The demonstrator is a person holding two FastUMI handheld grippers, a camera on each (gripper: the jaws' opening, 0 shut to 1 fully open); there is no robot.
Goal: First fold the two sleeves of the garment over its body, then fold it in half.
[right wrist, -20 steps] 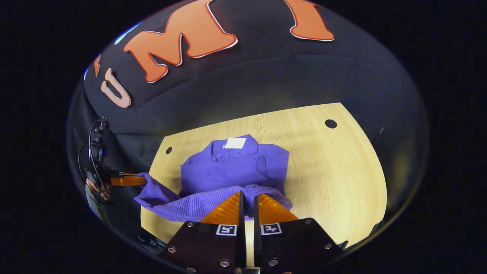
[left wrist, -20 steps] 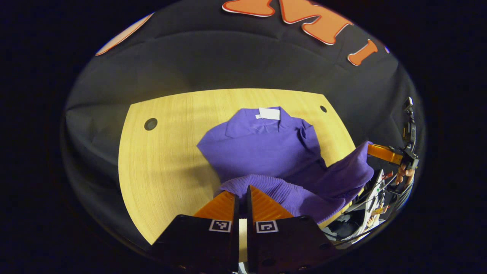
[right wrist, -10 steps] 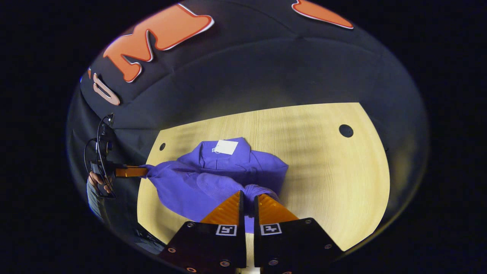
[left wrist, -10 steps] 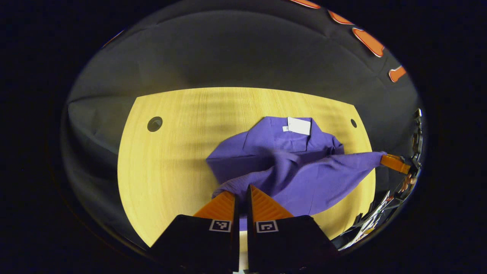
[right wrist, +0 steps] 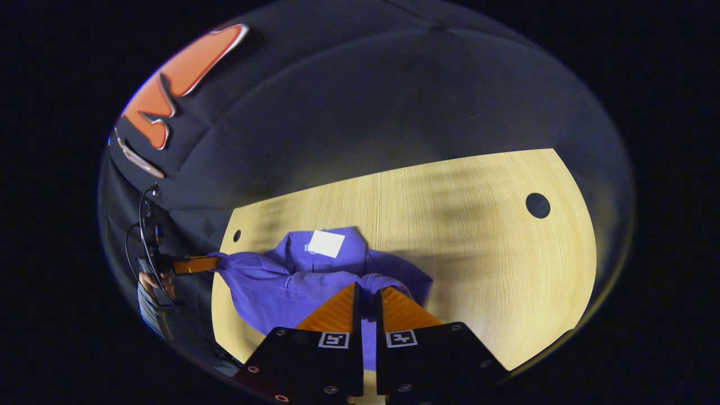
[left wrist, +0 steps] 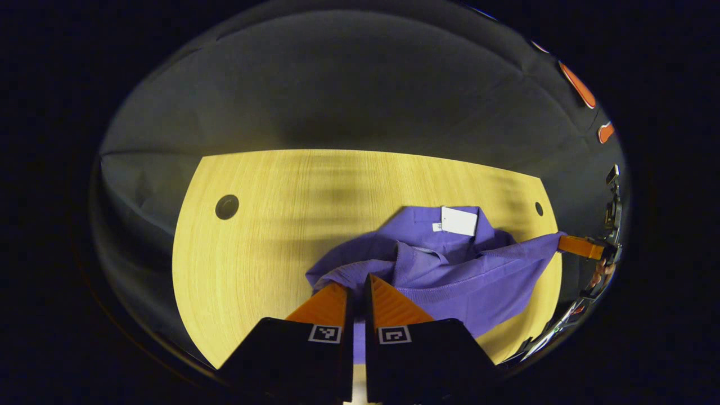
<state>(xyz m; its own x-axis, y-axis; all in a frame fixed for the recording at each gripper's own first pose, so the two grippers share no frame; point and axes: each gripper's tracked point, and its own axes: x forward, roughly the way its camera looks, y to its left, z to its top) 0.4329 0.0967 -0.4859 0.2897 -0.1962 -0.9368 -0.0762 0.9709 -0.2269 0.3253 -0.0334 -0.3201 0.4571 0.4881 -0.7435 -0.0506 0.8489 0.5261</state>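
In the left gripper view we see our left gripper [left wrist: 356, 284] pinched narrow on the hem of the purple garment [left wrist: 450, 270], which lies on the wooden table [left wrist: 264, 225], its white tag [left wrist: 459, 220] at the collar. That view shows the right gripper [left wrist: 579, 246] far off, gripping the other hem corner. The right gripper view shows a hand [right wrist: 153, 279] holding the left tool. Since a second ago, the hem has travelled up toward the collar.

One purple garment [left wrist: 450, 270], one white tag [left wrist: 459, 220], one wooden table [left wrist: 270, 225], two table holes [left wrist: 226, 207], two grippers [left wrist: 356, 281].
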